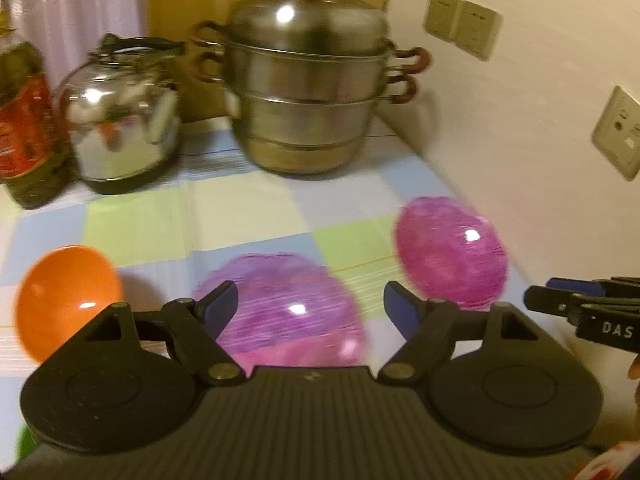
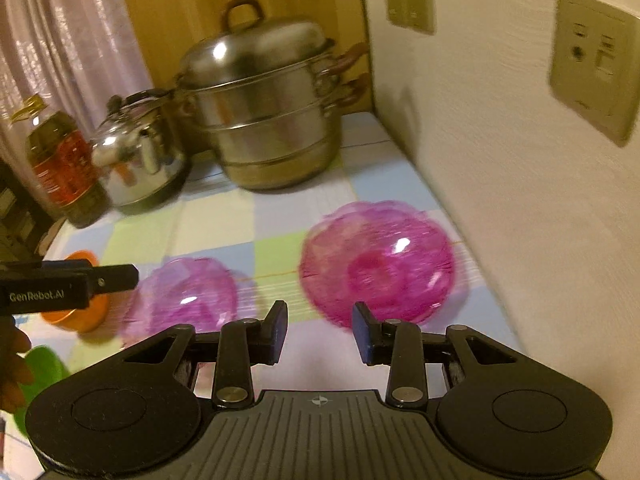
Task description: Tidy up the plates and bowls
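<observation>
Bowls were the whole story on this checked tablecloth [image 1: 240, 200]: two translucent pink ones and an orange one, all lying apart from each other. Up front, the left gripper [image 1: 310, 300] hung above the near pink bowl [image 1: 288, 312] with its jaws spread wide and nothing between the pads, no contact with the bowl below. The far pink bowl [image 1: 452, 252] sat off to the right, close to the wall [image 1: 520, 120], and the orange bowl [image 1: 66, 300] rested at the left edge of that view.

Over on the right wrist view, the right gripper [image 2: 320, 320] stood with its jaws at a narrower gap, and they too were empty, poised over the cloth just in front of the pink bowl by the wall. A green item showed at the lower left there, too blurred and cut off to name.

At the back of the table stood a tiered steel steamer pot [image 1: 308, 92] with its lid on, a shiny kettle [image 1: 120, 120] just beside it, and an oil bottle [image 1: 24, 120] further left. Both views were smeared with motion blur. Wall sockets [image 1: 620, 132] dotted the plaster on the right.
</observation>
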A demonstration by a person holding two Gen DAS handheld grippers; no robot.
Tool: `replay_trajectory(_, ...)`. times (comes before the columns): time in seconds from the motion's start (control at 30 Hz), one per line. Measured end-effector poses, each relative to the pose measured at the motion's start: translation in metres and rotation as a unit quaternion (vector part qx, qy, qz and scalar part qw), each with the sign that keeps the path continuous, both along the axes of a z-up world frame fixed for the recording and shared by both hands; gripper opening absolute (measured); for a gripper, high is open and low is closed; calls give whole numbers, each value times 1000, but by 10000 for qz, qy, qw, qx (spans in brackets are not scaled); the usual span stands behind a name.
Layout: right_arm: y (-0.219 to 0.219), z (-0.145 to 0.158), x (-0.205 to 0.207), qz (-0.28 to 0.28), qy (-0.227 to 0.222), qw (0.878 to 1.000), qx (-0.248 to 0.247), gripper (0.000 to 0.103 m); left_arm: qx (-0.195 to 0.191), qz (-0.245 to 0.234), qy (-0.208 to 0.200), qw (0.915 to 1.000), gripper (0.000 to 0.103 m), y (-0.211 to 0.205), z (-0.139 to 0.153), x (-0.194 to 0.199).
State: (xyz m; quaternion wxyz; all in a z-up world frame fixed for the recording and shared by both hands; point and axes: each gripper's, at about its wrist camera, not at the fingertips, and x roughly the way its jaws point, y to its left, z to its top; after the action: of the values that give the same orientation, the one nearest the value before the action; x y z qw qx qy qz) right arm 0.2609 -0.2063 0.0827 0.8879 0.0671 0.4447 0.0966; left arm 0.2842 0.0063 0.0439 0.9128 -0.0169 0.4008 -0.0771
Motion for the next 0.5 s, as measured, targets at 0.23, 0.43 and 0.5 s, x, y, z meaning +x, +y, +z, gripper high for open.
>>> replay_trajectory(0.23,39,-14,4,219,179,9996,73,36,411,-12,-177,9990,78,44,-9,-3)
replay_trajectory(0.43,61,-37,16,375,334,9987,58,36,395,-36,336,9986,77,65,-39,16)
replay_trajectory(0.5,66,-47,21,388,393,9985,48,36,387,14,416,9984,77,70,-49,20)
